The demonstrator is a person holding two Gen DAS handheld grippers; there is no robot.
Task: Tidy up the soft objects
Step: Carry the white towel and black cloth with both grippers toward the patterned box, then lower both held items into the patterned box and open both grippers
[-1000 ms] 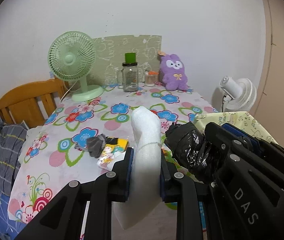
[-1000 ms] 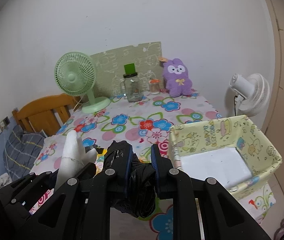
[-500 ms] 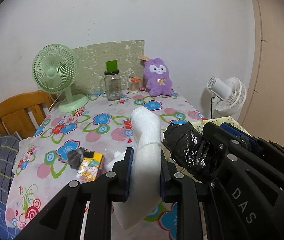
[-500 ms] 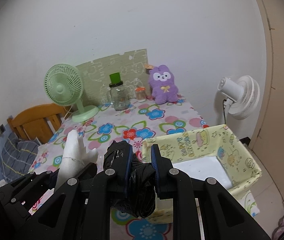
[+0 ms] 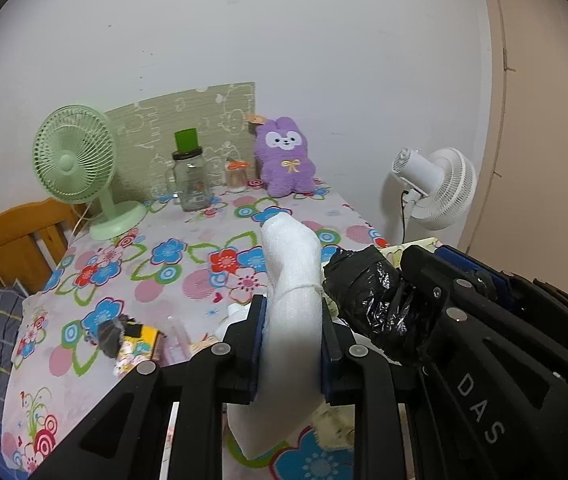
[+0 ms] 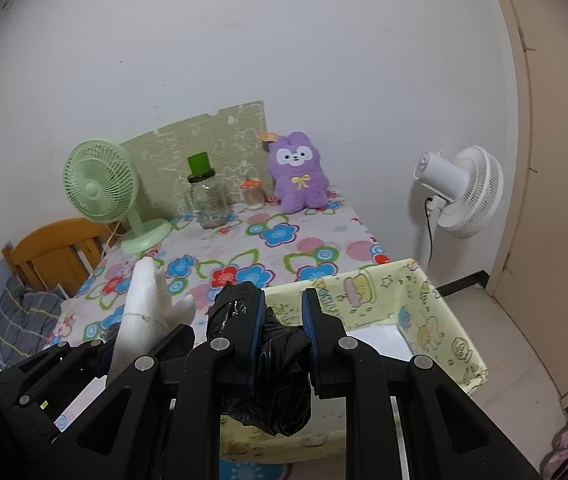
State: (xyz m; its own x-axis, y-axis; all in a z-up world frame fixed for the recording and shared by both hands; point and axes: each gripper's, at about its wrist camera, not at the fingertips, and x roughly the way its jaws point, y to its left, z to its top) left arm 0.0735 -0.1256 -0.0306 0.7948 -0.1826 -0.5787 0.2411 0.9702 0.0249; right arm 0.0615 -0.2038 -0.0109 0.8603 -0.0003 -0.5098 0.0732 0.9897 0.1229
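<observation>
**Both grippers loaded over the flowery table**

Flowered tablecloth (image 6: 284,236), yellow fabric bin (image 6: 436,308) at the near edge. Left gripper (image 5: 292,344) is clamped on a white foam roll (image 5: 292,280), right gripper (image 6: 282,332) pinches a crumpled black plastic bag (image 6: 280,376) just above the bin's front.

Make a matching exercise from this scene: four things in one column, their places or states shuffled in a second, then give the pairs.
Things:
1. white foam bundle
2. black plastic bundle
3. purple plush toy
4. yellow fabric bin

Places or states:
A. sits against the wall at the table's far end
B. clamped in the left gripper
C. open-topped, just beyond the right gripper
D. clamped in the right gripper

Pairs: 1-B, 2-D, 3-A, 4-C
</observation>
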